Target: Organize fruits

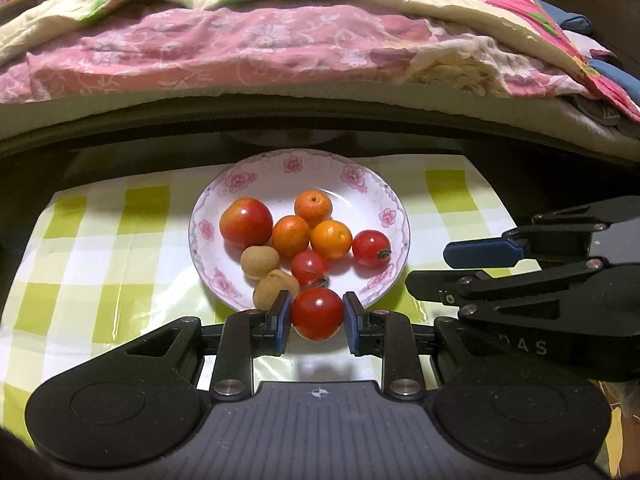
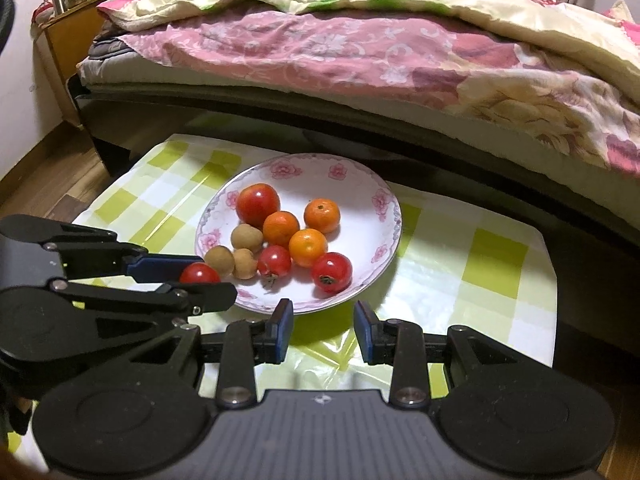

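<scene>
A white floral plate (image 1: 372,200) (image 2: 360,188) on a green checked cloth holds a red apple (image 1: 246,222) (image 2: 258,204), three small oranges (image 1: 313,208) (image 2: 322,215), two cherry tomatoes (image 1: 371,248) (image 2: 331,272) and brown longans (image 1: 259,262) (image 2: 247,238). My left gripper (image 1: 317,314) is shut on a cherry tomato (image 1: 317,314) (image 2: 199,273) at the plate's near rim. My right gripper (image 2: 323,322) is open and empty just in front of the plate; it also shows in the left wrist view (image 1: 460,268).
The checked cloth (image 1: 100,260) (image 2: 480,272) covers a low table. A bed with pink and cream quilts (image 1: 280,40) (image 2: 360,48) stands right behind it. A wooden nightstand (image 2: 68,36) is at the far left, above wooden floor (image 2: 40,188).
</scene>
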Demonstrator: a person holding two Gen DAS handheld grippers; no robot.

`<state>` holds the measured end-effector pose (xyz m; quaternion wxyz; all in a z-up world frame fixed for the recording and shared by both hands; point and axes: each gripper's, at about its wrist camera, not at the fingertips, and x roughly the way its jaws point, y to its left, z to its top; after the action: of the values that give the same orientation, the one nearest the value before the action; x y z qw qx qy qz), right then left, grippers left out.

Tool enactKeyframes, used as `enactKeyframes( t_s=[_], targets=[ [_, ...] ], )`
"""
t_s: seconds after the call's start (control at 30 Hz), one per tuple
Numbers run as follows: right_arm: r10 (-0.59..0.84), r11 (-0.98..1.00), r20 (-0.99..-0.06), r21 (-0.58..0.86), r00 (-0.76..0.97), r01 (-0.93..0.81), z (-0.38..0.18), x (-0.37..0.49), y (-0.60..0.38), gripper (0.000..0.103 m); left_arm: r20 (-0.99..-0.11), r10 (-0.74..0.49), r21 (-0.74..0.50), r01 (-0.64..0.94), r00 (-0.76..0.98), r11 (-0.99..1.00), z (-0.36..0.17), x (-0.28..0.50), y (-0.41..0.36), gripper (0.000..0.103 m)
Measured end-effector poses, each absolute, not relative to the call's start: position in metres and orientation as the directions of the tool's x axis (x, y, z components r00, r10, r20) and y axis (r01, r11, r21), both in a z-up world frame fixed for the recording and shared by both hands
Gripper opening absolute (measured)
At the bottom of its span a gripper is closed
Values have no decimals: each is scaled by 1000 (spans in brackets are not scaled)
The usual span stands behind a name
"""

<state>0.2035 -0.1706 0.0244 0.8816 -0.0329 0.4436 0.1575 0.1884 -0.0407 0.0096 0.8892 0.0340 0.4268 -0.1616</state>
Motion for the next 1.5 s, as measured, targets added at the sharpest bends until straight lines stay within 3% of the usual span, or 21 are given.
enactKeyframes(
  t_s=[0.93, 1.4, 1.5],
  targets=[
    [196, 968, -805, 66, 560, -244, 7, 243, -181, 49, -779, -241, -77, 293, 578, 953, -10, 229, -49, 35],
    [190, 974, -798, 81, 571, -211, 16, 238, -189, 49, -732, -263, -139, 239, 629, 961, 22, 222, -32, 80],
    [193, 974, -796, 86, 574, -207, 22, 228, -192, 49, -724, -227, -116, 210, 652, 971, 31, 211, -31, 85]
  ],
)
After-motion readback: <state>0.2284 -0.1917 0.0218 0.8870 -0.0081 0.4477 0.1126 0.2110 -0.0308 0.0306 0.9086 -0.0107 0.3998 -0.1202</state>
